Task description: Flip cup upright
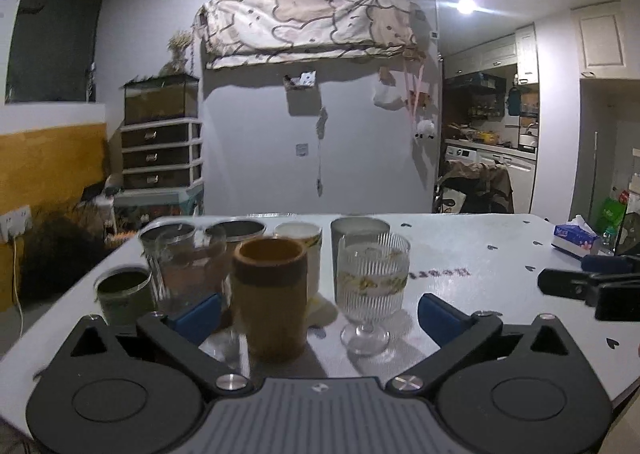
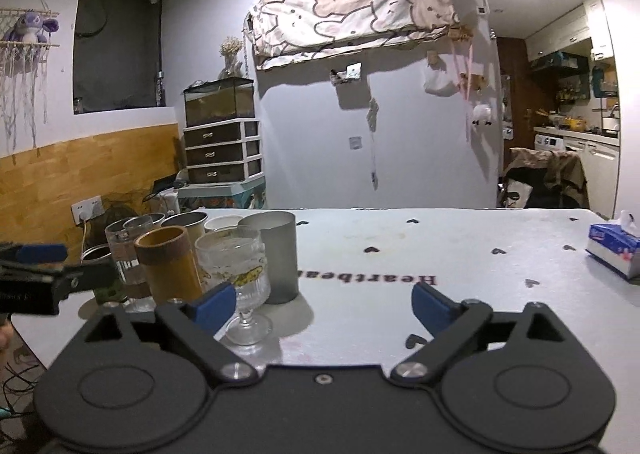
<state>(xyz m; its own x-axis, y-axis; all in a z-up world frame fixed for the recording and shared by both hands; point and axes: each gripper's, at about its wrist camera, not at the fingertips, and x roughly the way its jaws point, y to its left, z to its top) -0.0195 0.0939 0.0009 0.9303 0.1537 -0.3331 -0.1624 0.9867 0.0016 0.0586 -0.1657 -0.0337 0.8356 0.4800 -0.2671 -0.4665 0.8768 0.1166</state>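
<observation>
Several cups stand upright in a cluster on the white table point(image 1: 460, 254). A brown bamboo cup point(image 1: 272, 294) stands nearest, between my left gripper's point(image 1: 318, 314) open blue fingers point(image 1: 200, 314). A ribbed stemmed glass point(image 1: 372, 286) stands just right of it, also within the open jaws. A grey metal cup point(image 1: 358, 234), a white cup point(image 1: 298, 238), clear glasses point(image 1: 188, 266) and a green-banded cup point(image 1: 124, 294) stand behind and left. My right gripper point(image 2: 322, 304) is open and empty; the stemmed glass point(image 2: 236, 274), bamboo cup point(image 2: 170, 266) and grey cup point(image 2: 274, 254) are at its left finger.
A tissue box point(image 2: 614, 254) lies at the table's right edge, also in the left wrist view point(image 1: 576, 240). Small black heart marks and a printed word point(image 2: 368, 278) are on the tabletop. A drawer unit point(image 2: 224, 154) stands by the far wall.
</observation>
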